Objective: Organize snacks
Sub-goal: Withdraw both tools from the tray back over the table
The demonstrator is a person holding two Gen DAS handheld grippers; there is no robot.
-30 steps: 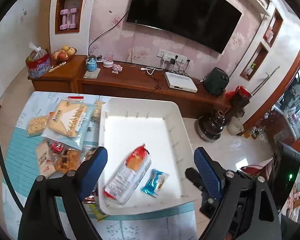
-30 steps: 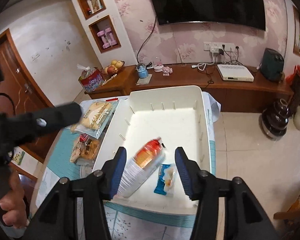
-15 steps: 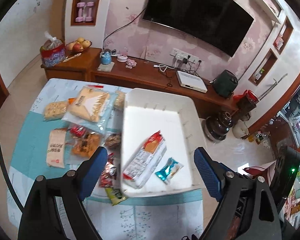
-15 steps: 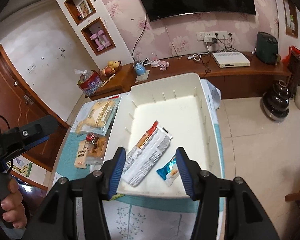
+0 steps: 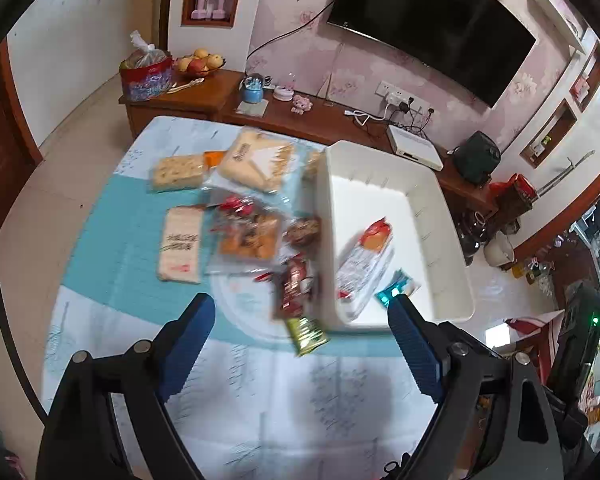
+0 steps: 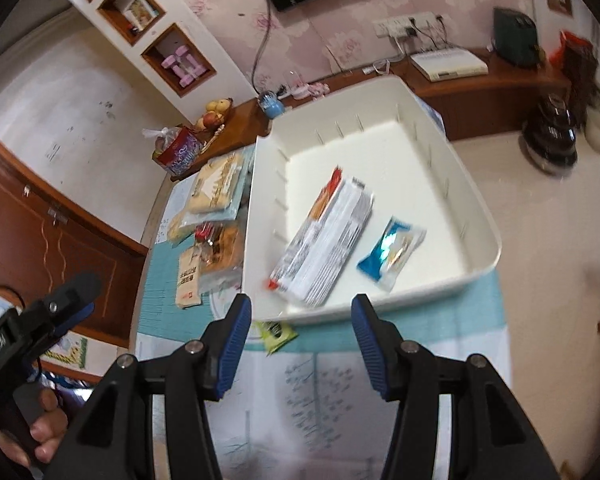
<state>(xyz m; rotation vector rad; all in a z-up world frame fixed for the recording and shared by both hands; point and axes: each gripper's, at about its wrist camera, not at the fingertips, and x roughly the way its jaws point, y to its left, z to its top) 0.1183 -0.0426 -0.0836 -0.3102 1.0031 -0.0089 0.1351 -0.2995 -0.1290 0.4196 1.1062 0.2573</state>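
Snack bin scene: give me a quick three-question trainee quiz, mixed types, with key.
1. How many packets lie inside the white bin?
2. True or false: the left gripper is shut on a snack.
3. The green packet lies: A) in the bin, B) on the table just outside the bin's near edge, C) between the right gripper's fingers.

Key: 1) two, a long cracker pack and a small blue packet; 2) false; 3) B.

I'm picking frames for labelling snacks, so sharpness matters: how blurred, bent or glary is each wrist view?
Left wrist view: the loose snack packets beside the white bin are motion-smeared, text unreadable; the bin floor glares white. Right wrist view: the long cracker pack is smeared too, the blue packet less so. Both views are fisheye, bending walls and table edges.
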